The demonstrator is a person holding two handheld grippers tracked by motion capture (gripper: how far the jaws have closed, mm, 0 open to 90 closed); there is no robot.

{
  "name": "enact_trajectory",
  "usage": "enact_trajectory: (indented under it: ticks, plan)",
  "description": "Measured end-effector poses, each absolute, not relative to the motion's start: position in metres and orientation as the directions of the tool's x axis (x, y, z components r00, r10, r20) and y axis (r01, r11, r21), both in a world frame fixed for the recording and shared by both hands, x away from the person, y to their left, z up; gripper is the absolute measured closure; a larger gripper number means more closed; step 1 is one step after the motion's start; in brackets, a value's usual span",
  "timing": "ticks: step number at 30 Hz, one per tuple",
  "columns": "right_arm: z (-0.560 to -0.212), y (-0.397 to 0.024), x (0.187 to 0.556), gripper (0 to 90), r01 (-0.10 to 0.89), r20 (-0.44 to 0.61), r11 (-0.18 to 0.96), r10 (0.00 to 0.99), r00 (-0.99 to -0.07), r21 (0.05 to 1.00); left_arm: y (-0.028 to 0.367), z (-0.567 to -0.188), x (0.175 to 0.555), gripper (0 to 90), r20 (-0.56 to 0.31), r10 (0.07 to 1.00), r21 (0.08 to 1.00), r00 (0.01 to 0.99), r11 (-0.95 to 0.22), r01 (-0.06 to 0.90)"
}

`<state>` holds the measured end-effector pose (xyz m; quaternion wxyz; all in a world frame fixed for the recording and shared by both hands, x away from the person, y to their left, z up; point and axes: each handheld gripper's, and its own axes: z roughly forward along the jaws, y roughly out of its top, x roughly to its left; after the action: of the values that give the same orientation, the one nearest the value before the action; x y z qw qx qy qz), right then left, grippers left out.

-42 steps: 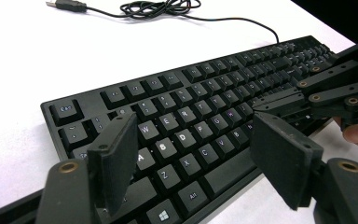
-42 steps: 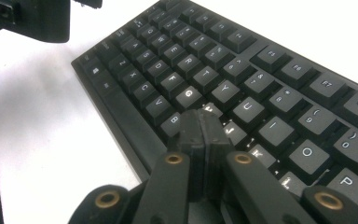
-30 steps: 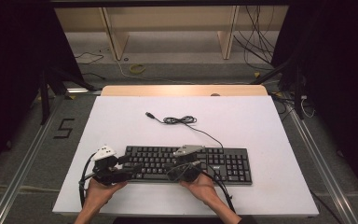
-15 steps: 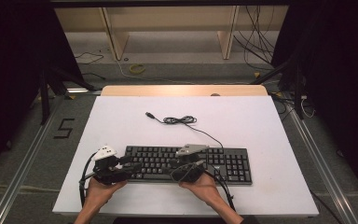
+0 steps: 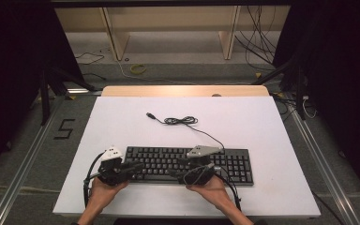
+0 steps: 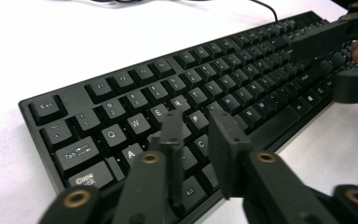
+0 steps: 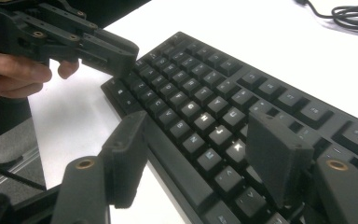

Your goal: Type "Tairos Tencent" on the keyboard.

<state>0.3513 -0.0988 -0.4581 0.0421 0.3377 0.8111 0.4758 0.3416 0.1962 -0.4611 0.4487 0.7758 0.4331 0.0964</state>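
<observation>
Working the black keyboard (image 5: 187,164), we've got both grippers over its key rows; it lies flat at 6 o'clock on the white table (image 5: 122,117), long side parallel to the near edge. Left gripper (image 6: 198,135) hovers over the A/S/D area w/ jaws that have just been closing — nearly together now, nothing between them, tips just above the caps. Right gripper (image 7: 196,154) has just been opening; jaws stand wide, straddling keys near the spacebar, clamping nothing. Our read: key-pressing step, left about to poke down w/ pinched tips. Next move needs a short straight drop onto one cap w/o clipping neighbours. Keyboard's cable (image 5: 183,121) runs off toward 12 o'clock, coiled, USB end loose, well apart from both hands. Nothing else on the table; grippers themselves are the only crowding.
</observation>
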Motion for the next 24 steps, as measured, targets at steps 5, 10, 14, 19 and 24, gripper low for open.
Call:
enact_trajectory:
  ticks: [5,10,14,19,24]
  plan:
    - [-0.458,-0.106,0.349,38.7,0.507,0.255,0.307,0.593,-0.764,0.805,0.191,-0.465,0.345,86.5,-0.237,0.757,0.758,0.609,-0.249,0.603]
    - [-0.457,-0.112,0.346,37.5,0.506,0.258,0.298,0.594,-0.762,0.809,0.184,-0.467,0.348,88.8,-0.234,0.749,0.739,0.621,-0.278,0.613]
    - [-0.457,-0.114,0.343,36.8,0.506,0.260,0.296,0.592,-0.763,0.810,0.176,-0.469,0.349,88.8,-0.231,0.740,0.730,0.632,-0.297,0.615]
    - [-0.457,-0.117,0.341,36.3,0.502,0.260,0.291,0.590,-0.764,0.815,0.169,-0.473,0.352,88.8,-0.228,0.735,0.716,0.639,-0.317,0.621]
    - [-0.457,-0.119,0.339,35.7,0.500,0.260,0.289,0.589,-0.765,0.816,0.167,-0.477,0.354,88.8,-0.226,0.739,0.704,0.635,-0.327,0.631]
